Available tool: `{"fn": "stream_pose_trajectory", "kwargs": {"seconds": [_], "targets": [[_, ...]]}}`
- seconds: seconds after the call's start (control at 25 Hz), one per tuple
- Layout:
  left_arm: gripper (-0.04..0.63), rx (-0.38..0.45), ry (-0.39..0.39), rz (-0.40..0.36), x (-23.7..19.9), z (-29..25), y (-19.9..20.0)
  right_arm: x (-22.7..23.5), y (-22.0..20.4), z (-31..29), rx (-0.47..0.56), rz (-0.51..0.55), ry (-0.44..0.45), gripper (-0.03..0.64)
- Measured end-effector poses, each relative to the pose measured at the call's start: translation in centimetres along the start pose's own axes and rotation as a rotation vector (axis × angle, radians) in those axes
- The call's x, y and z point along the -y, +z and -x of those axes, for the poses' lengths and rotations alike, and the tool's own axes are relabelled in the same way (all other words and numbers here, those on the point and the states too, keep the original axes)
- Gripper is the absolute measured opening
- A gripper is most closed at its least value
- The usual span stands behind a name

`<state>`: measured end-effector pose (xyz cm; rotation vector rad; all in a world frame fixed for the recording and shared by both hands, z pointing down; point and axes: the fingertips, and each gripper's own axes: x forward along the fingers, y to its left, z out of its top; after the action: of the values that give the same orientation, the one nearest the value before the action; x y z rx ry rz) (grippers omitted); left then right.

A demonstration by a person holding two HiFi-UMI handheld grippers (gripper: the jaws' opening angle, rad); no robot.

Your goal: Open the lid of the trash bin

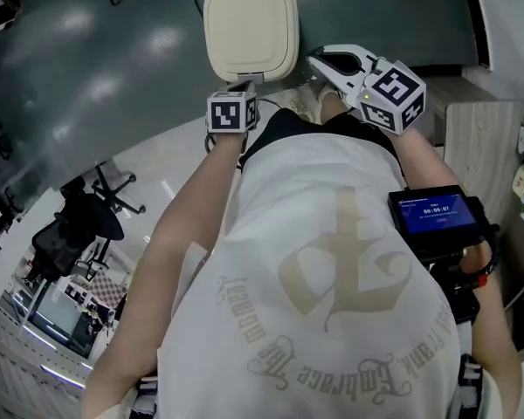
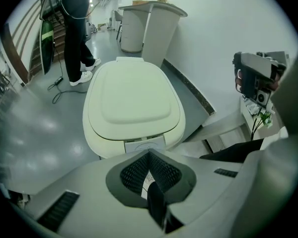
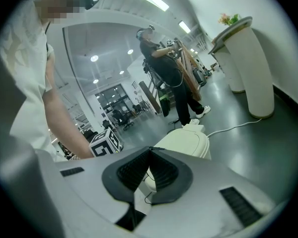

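The left gripper (image 2: 149,155) is holding its two black ribbed jaws pressed together on nothing, with the tips pointing at the near front edge of the single trash bin (image 2: 131,103). The right gripper (image 3: 150,150), its jaws likewise closed and empty, is hovering off to one side. The bin is standing on the glossy grey floor (image 2: 35,128). Its smooth cream plastic lid, a rounded rectangle, is lying flat and shut, its long axis running away from the left gripper and its hinge end lying farthest.
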<state>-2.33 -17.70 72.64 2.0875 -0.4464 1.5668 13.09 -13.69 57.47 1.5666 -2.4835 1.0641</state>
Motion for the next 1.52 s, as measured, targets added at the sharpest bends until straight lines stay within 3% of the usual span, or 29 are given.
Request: {"fn": "stream_pose_trajectory", "kwargs": {"seconds": [0.44, 1.0, 1.28, 1.52], "targets": [[0.017, -0.043, 0.021, 0.032, -1.0, -0.9, -0.3, 0.3, -0.7, 0.1, -0.033, 0.001, -0.010, 0.006], [0.015, 0.010, -0.002, -0.005, -0.3, -1.8, 0.1, -0.4, -1.4, 1.1, -0.032, 0.052, -0.038, 0.006], [0.015, 0.105, -0.052, 0.128, -0.6, 1.4, -0.3, -3.8, 0.2, 2.0, 0.007, 0.095, -0.068, 0.006], [0.015, 0.224, -0.100, 0.210, -0.3, 6.2, -1.4, -8.9, 2.5, 2.8, 0.038, 0.156, -0.045, 0.006]]}}
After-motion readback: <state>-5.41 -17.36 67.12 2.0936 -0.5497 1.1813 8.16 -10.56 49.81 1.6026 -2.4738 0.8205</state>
